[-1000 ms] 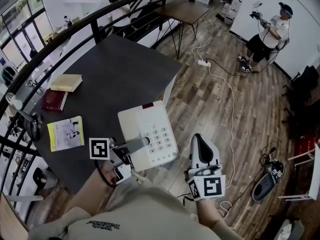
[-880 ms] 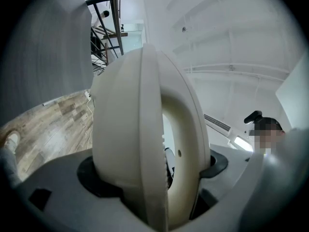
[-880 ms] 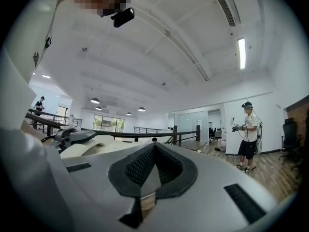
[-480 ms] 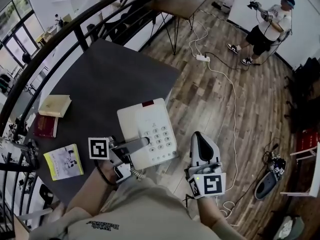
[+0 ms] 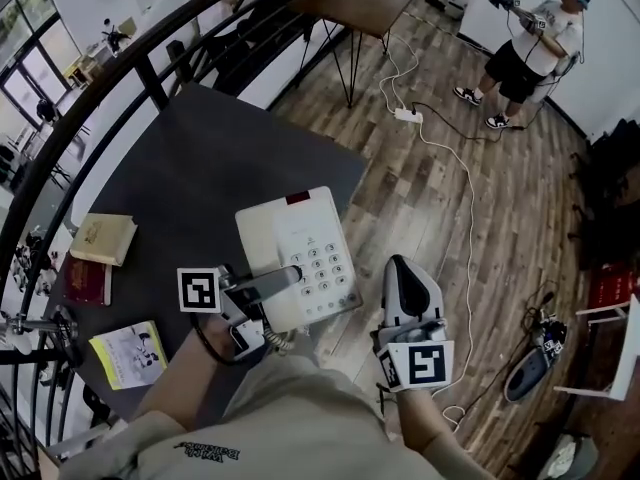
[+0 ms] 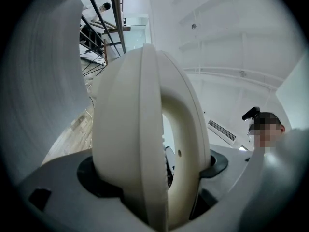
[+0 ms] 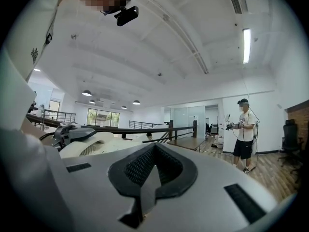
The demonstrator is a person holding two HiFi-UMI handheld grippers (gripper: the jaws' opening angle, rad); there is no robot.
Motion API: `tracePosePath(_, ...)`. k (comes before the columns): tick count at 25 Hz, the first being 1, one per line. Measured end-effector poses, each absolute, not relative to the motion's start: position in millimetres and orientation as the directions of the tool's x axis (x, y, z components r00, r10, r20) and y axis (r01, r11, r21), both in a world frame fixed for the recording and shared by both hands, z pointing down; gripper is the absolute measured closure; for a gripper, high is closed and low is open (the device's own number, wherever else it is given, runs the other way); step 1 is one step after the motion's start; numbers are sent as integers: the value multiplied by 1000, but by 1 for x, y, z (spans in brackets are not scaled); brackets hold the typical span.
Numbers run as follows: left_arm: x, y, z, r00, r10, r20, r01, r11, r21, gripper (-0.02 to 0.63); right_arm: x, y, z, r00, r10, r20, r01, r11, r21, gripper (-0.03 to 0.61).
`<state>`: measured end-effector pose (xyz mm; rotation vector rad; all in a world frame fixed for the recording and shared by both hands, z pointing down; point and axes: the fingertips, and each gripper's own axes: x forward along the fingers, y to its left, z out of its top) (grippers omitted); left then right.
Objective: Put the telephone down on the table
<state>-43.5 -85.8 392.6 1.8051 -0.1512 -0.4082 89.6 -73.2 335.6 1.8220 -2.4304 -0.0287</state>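
Observation:
A white push-button telephone (image 5: 300, 258) hangs over the near right corner of the dark table (image 5: 220, 148), part of it out over the wooden floor. My left gripper (image 5: 285, 279) is shut on its near left side. In the left gripper view the cream handset (image 6: 145, 139) fills the space between the jaws. A curly cord (image 5: 275, 343) dangles under the telephone. My right gripper (image 5: 403, 268) is shut with nothing in it, to the right of the telephone and above the floor; its pads (image 7: 145, 182) meet.
A tan book (image 5: 104, 238), a dark red book (image 5: 85, 280) and a yellow booklet (image 5: 128, 354) lie along the table's left side. A black railing (image 5: 150, 63) runs behind it. A cable and power strip (image 5: 405, 115) cross the floor; a person (image 5: 530, 38) stands far right.
The head view has swung, so the table and books now sit lower and further left. The telephone stays in my left gripper, barely shifted. The right gripper stays shut and in place.

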Motion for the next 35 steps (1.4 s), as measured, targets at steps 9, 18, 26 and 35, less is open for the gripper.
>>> tracePosePath(9,-38,-138,393,932,-306,-192,120,-241,963,170,92,-135,327,-258,-959,116,-959,269,89,578)
tracePosePath(18,-29,-153,406,930,-327,-167,88,-243,966,170,112,-155,339,-265,-956,123,-958,275,77,578)
tracePosePath(26,-23,-161,411,916,-374,-148,63,-230,971,170,122,-163,355,-312,-940,141,-947,320,37,578)
tracePosePath(35,-16,-167,420,919,-369,-138,55,-226,973,170,130,-169,372,-318,-933,167,-948,313,-57,578)
